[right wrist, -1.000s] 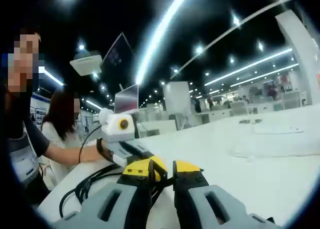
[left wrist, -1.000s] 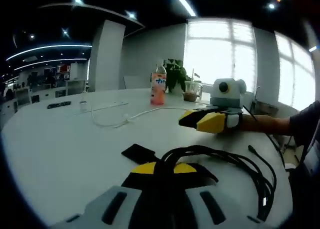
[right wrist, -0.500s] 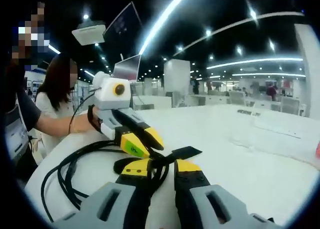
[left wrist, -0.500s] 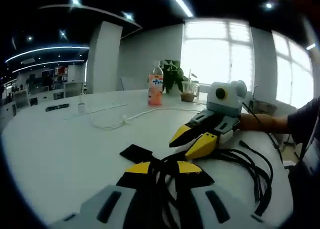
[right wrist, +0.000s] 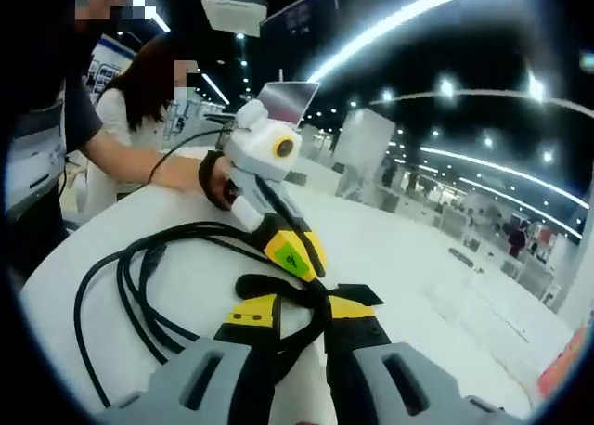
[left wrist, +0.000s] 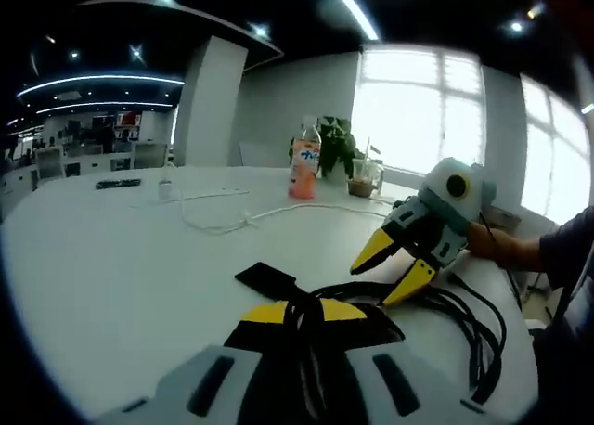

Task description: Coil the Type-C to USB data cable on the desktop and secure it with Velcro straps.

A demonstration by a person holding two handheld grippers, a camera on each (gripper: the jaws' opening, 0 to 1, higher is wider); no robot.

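- Left gripper view: the left gripper (left wrist: 302,311) is pinching the black cable (left wrist: 464,318) coiled on the smooth white table (left wrist: 102,258), jaws nearly closed, steadying it; the right gripper (left wrist: 397,265) is hovering spread above.
- Right gripper view: the right gripper's (right wrist: 302,307) yellow-tipped jaws are straddling the rubbery cable (right wrist: 130,286), gripping nothing, beside a flat black strap (right wrist: 357,293).

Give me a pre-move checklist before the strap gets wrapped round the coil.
1. Black cable gathered in loops on the white table: ok.
2. Left hand-held gripper shut on the bundle: ok.
3. Right hand-held gripper open, beside the bundle: ok.
4. Velcro strap lying flat, free end reachable: ok.
5. Strap already round the coil: cannot tell.
6. Bottle and white cable well away: ok.
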